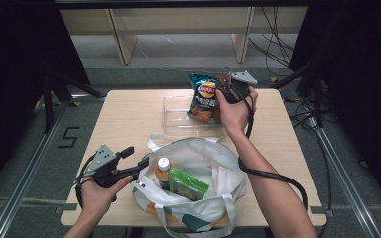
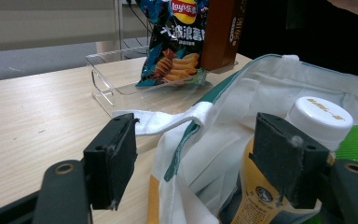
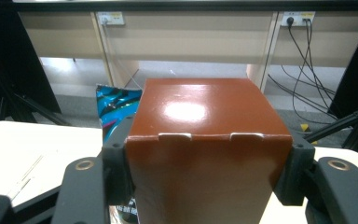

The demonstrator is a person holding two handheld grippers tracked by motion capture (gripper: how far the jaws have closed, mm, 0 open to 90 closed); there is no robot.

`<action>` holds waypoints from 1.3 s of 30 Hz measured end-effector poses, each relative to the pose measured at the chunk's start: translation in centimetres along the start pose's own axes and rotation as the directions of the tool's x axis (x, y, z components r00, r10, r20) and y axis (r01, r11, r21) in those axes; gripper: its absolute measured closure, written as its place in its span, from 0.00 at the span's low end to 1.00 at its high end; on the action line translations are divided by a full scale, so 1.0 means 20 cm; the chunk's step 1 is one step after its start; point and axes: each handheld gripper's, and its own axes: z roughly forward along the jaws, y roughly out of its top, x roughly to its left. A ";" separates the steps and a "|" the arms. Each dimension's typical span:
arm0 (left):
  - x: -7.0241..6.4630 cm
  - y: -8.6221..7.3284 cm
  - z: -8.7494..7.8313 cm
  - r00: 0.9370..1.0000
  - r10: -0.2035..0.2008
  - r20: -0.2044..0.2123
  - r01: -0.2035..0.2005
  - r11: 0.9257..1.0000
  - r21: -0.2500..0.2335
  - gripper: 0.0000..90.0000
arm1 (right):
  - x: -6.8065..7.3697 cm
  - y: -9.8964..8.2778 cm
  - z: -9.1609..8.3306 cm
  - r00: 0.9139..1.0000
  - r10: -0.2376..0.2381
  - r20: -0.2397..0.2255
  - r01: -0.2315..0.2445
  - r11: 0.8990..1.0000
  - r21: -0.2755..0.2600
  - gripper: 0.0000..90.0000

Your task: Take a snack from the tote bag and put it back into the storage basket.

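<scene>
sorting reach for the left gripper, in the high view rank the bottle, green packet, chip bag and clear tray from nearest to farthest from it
1. Bottle, in the tote bag, just right of the left gripper.
2. Green packet, in the bag right of the bottle.
3. Clear tray, mid-table beyond the bag.
4. Chip bag, standing in the tray's far right part.

Right tongs [image 3: 205, 182] clamped shut; left tongs [image 2: 200, 163] gape open.

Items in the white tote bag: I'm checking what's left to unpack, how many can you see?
2: an orange-labelled bottle with a white cap at the bag's left, and a flat green packet beside it. The white tote bag may hide more.
</scene>
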 end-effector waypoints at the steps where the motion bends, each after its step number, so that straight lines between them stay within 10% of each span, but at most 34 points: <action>1: 0.00 0.00 0.00 1.000 -0.001 0.000 0.001 1.000 -0.001 0.33 | 0.00 0.00 0.00 1.000 0.011 -0.004 -0.011 1.000 0.005 0.43; 39: -0.01 0.00 0.01 1.000 -0.002 0.001 0.002 1.000 -0.002 0.33 | -0.01 -0.10 0.07 1.000 0.016 0.007 -0.017 0.996 0.088 0.43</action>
